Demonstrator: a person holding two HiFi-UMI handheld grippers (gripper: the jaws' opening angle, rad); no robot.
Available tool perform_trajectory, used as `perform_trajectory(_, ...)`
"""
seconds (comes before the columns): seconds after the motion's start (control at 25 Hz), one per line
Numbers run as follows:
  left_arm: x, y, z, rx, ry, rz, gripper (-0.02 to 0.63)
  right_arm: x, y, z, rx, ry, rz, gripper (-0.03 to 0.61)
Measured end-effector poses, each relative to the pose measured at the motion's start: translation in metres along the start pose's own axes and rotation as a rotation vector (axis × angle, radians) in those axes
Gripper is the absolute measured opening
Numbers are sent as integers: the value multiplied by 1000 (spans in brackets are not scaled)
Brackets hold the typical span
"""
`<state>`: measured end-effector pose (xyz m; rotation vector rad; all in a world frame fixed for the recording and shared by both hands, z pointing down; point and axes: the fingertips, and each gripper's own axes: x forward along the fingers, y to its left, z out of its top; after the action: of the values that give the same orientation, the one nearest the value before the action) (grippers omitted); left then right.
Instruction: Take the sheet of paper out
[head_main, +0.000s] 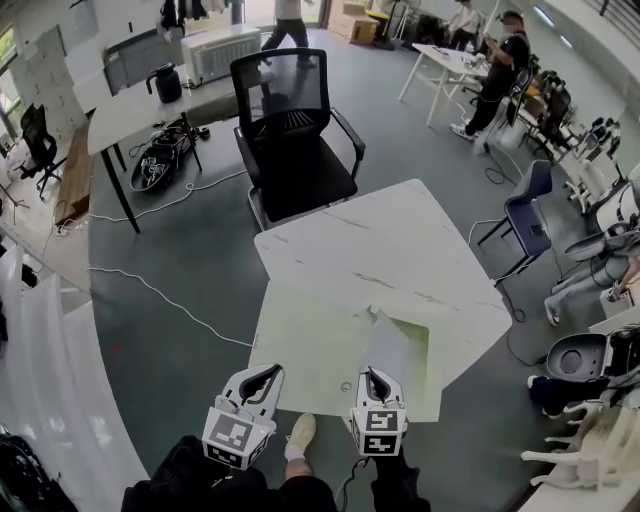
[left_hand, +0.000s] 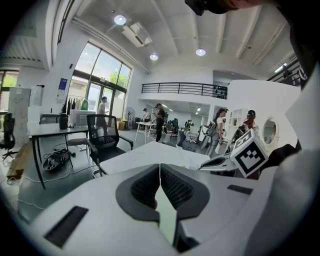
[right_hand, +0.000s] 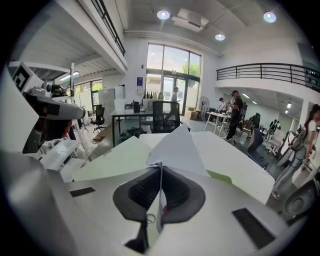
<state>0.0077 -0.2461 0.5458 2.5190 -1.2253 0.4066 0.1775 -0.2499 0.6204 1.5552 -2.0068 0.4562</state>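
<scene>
A pale green folder (head_main: 310, 340) lies at the near edge of the white marble table (head_main: 400, 250). A white sheet of paper (head_main: 392, 352) sticks up out of the folder, bent and lifted at its near end. My right gripper (head_main: 372, 378) is shut on the sheet's near edge; in the right gripper view the sheet (right_hand: 175, 145) rises from between the pads over the folder (right_hand: 117, 159). My left gripper (head_main: 264, 378) is shut on the folder's near edge, and a pale green strip (left_hand: 167, 220) shows between its closed pads. The right gripper (left_hand: 220, 162) appears beside it.
A black mesh office chair (head_main: 295, 130) stands at the table's far side. White cables (head_main: 170, 300) trail over the grey floor at the left. Another table (head_main: 150, 105) stands at the back left, and more chairs (head_main: 530, 215) and people are at the right.
</scene>
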Motion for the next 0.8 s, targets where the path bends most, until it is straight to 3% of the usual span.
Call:
perform_trajectory(0.4,-64,-26,38,50,-88,-47,25,-95,4,57,-8,-191,-123,21)
perform_trajectory(0.8,-111,-24,67,103,-171,-99,25,-168,35,97,23,-326,-203,21)
